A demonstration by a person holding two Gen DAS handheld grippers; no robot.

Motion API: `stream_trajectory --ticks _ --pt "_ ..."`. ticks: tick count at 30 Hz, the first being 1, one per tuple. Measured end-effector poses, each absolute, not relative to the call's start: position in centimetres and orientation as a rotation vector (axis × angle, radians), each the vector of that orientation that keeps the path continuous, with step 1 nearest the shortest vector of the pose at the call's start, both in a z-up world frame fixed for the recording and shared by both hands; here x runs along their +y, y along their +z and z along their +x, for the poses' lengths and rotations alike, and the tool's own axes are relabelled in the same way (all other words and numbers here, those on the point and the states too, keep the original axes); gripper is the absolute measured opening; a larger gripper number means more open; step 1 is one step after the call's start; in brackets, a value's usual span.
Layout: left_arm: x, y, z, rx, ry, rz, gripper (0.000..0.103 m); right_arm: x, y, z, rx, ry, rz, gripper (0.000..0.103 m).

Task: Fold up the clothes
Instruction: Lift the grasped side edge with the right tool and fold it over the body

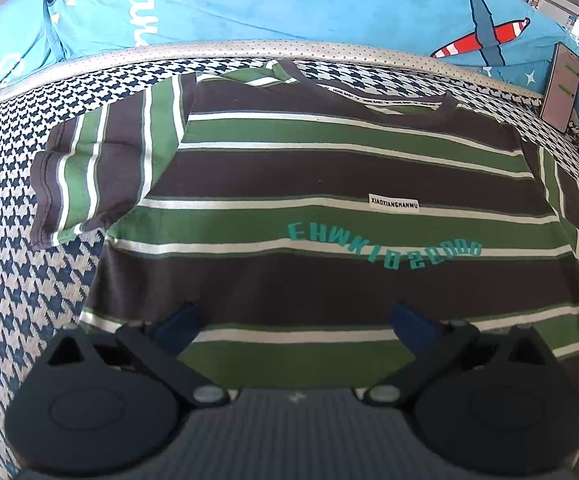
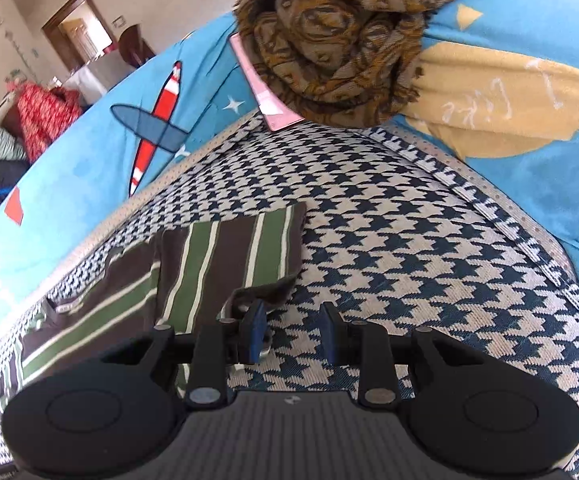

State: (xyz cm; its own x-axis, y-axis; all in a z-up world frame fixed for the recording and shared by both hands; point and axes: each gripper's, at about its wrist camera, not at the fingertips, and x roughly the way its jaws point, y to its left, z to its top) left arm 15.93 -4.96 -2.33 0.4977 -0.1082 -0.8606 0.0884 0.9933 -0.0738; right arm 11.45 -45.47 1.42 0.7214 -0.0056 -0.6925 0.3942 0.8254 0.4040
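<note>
A T-shirt (image 1: 329, 168) with brown, green and white stripes lies spread flat on the houndstooth mat (image 1: 17, 280), collar at the far side and teal lettering on the chest. My left gripper (image 1: 295, 322) hovers wide open over the shirt's lower part, nothing between its blue pads (image 1: 177, 324). In the right wrist view the shirt's sleeve (image 2: 245, 248) lies at the left. My right gripper (image 2: 292, 332) is open at the sleeve's curled hem corner (image 2: 249, 294). Its left pad (image 2: 254, 332) is right at that corner. Only mat shows in the gap.
Blue cartoon-print bedding (image 1: 289, 0) surrounds the mat. A pink phone (image 1: 563, 84) leans at the far right edge, next to a brown patterned scarf (image 2: 341, 40). A doorway and red cloth (image 2: 45, 116) show far left in the right wrist view.
</note>
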Motion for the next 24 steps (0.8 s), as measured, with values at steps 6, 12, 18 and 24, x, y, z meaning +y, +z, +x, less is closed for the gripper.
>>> stream_trajectory --ticks 6,12,18,24 --pt "-4.9 -2.5 16.1 1.05 -0.12 -0.027 0.103 -47.5 -0.5 13.3 0.758 -0.231 0.773 0.028" --pt "-4.8 -2.5 16.1 1.054 -0.125 -0.03 0.103 -48.4 -1.6 14.1 0.722 -0.211 0.928 0.029" --pt "-4.7 -2.5 16.1 1.057 -0.126 -0.034 0.103 -48.9 -2.3 14.1 0.699 -0.222 1.05 0.03" --pt "-4.7 -2.5 16.0 1.059 -0.131 -0.028 0.103 -48.9 -2.8 13.8 0.694 -0.205 1.151 0.034"
